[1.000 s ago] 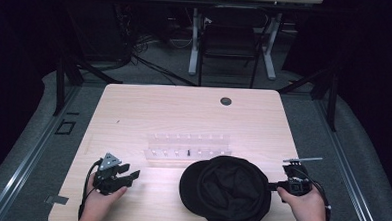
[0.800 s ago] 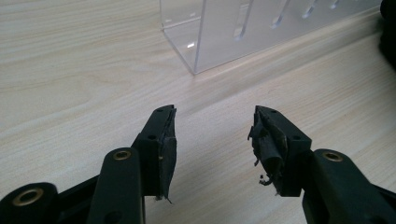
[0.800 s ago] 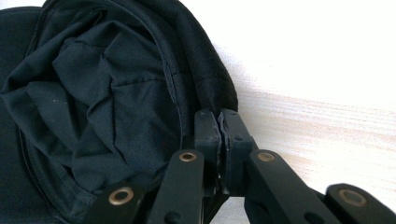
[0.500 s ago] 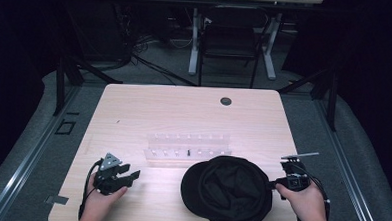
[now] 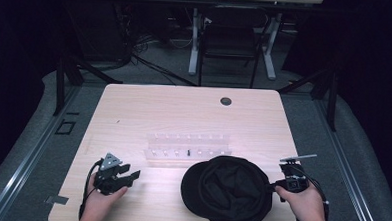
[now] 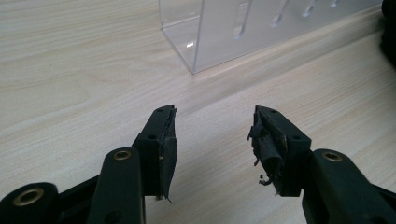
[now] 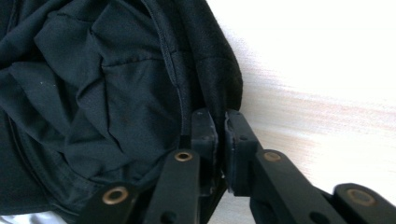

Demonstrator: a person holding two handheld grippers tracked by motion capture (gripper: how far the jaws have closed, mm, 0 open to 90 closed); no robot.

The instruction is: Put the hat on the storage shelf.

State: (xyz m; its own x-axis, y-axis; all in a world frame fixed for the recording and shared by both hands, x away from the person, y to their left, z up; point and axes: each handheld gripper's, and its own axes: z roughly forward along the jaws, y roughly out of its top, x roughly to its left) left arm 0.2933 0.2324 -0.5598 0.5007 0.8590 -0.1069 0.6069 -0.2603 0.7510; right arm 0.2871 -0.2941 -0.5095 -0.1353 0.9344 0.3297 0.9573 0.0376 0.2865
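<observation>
A black cap [image 5: 228, 191] lies upside down on the front right of the wooden table [image 5: 184, 115], its lining showing. My right gripper [image 5: 272, 185] is shut on the cap's right rim [image 7: 219, 100], the fabric pinched between the jaws. Just behind the cap stands a clear acrylic rack [image 5: 187, 149] with small pegs. My left gripper [image 5: 131, 173] rests at the front left, open with nothing between its fingers [image 6: 161, 140]. The rack's corner [image 6: 196, 42] is ahead of it.
A small dark round grommet [image 5: 226, 101] sits in the far part of the table. Beyond the table stand a chair [image 5: 229, 42] and desk legs on grey floor. The table's far and left parts are bare wood.
The cap and my right gripper have shifted slightly toward the right front. The left gripper has stayed in place, open.
</observation>
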